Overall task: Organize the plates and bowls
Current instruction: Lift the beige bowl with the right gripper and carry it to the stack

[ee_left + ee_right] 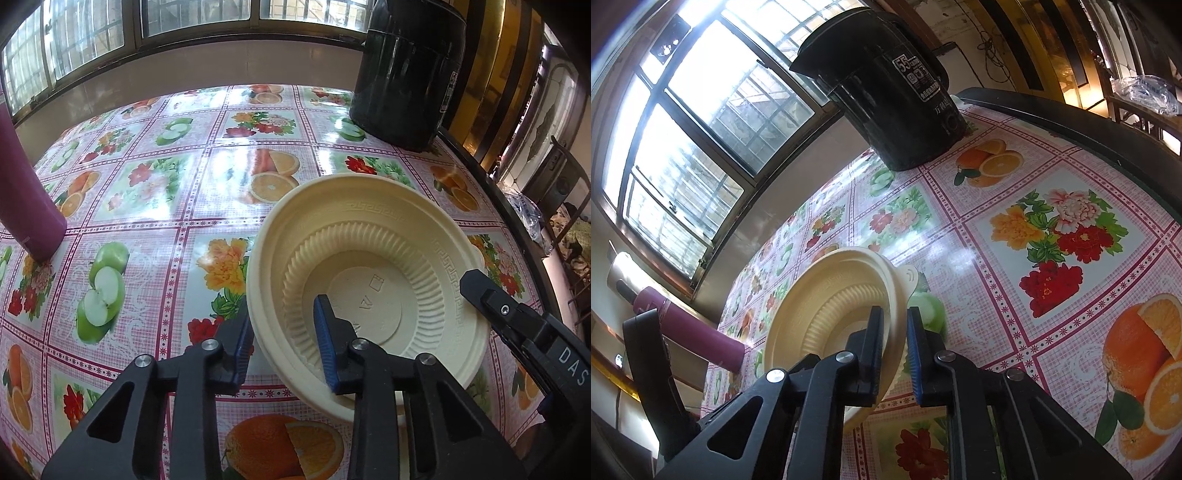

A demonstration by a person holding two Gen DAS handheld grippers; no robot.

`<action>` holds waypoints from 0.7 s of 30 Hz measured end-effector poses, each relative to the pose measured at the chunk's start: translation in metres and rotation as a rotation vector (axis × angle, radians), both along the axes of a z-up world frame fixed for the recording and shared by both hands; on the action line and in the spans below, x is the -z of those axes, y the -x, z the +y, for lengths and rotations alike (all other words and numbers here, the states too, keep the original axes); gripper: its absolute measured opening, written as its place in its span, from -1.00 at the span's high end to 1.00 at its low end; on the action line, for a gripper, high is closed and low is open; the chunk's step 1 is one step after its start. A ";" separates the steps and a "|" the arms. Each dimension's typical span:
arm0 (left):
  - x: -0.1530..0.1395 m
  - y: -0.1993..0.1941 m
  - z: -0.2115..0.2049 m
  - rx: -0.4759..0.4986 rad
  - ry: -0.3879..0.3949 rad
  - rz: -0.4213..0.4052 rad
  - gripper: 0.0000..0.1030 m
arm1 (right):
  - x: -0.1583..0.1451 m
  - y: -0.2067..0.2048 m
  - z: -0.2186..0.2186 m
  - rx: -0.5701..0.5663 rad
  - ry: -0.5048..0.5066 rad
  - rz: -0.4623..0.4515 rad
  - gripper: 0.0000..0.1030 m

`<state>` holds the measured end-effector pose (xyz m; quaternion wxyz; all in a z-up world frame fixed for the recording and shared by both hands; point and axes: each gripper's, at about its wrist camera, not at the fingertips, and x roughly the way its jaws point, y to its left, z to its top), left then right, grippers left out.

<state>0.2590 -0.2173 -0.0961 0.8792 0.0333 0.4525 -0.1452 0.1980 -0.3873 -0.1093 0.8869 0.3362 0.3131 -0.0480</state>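
Observation:
A cream plastic bowl [369, 280] with a ribbed inside sits tilted on the fruit-pattern tablecloth; another cream dish seems to lie under it. My left gripper [284, 347] is open and straddles the bowl's near-left rim, one finger outside, one inside. My right gripper [895, 350] is partly open around the bowl's [831, 314] right rim, with the rim between its fingers. The right gripper also shows in the left wrist view [517, 325] at the bowl's right edge. The left gripper's body shows at the far left of the right wrist view [650, 369].
A black electric kettle [406, 74] stands at the table's far right corner. A purple bottle [22, 192] stands at the left. The table's dark edge [498, 192] runs along the right, with chairs and clutter beyond. A window lies behind the table.

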 end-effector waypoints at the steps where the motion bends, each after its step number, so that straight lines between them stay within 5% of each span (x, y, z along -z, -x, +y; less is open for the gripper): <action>1: 0.000 0.000 0.000 0.001 0.000 0.001 0.43 | 0.000 0.000 0.001 -0.001 0.003 0.002 0.75; 5: 0.000 0.001 0.000 0.003 0.001 -0.001 0.57 | 0.001 0.000 0.002 -0.003 0.007 0.003 0.75; 21: -0.002 0.002 0.000 -0.008 -0.009 -0.012 0.61 | 0.000 -0.001 0.005 -0.004 0.019 0.014 0.76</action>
